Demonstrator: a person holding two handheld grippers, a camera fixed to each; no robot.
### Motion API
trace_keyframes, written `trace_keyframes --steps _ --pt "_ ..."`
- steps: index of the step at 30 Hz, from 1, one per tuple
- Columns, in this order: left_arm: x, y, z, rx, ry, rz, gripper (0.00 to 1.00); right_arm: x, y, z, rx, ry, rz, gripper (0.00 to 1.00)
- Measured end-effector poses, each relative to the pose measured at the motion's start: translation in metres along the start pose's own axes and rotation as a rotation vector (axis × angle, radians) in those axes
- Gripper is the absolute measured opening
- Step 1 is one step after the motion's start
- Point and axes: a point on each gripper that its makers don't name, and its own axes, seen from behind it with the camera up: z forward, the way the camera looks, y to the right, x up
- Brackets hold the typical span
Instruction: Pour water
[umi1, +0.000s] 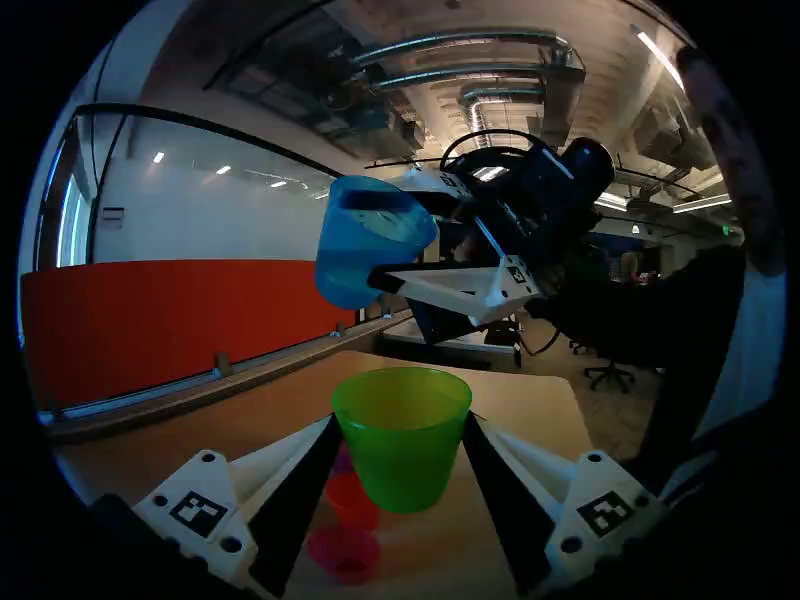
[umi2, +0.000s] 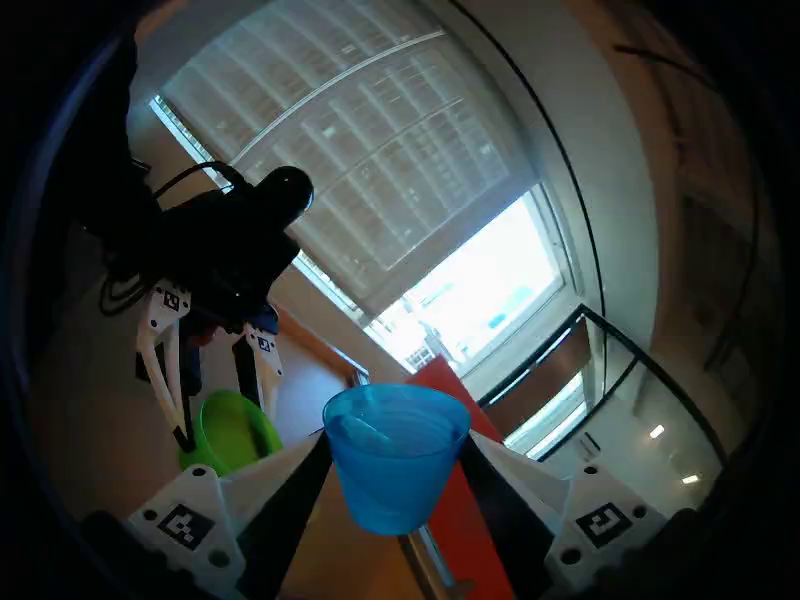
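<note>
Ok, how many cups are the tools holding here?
2: the green cup in the left tool; the blue cup in the right tool, tilted, higher up. Pink items underneath may be cups too.

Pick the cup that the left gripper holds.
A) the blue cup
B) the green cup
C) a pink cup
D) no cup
B: the green cup sits between the fingers of the left gripper, while the right gripper holds the blue cup higher up.
</note>
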Motion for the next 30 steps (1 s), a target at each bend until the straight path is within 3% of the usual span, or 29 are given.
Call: trace_keyframes --steps 14,30 --pt "0.0006 0.0069 0.0011 -0.016 -0.001 0.005 0.85 0.0029 0.0052 0.0041 -0.004 -0.013 -0.104 0.90" --pt "-0.0005 0.0063 0.0029 -0.022 -0.006 0.006 0.85 0.0040 0.0063 0.0060 -0.010 -0.031 -0.217 0.90"
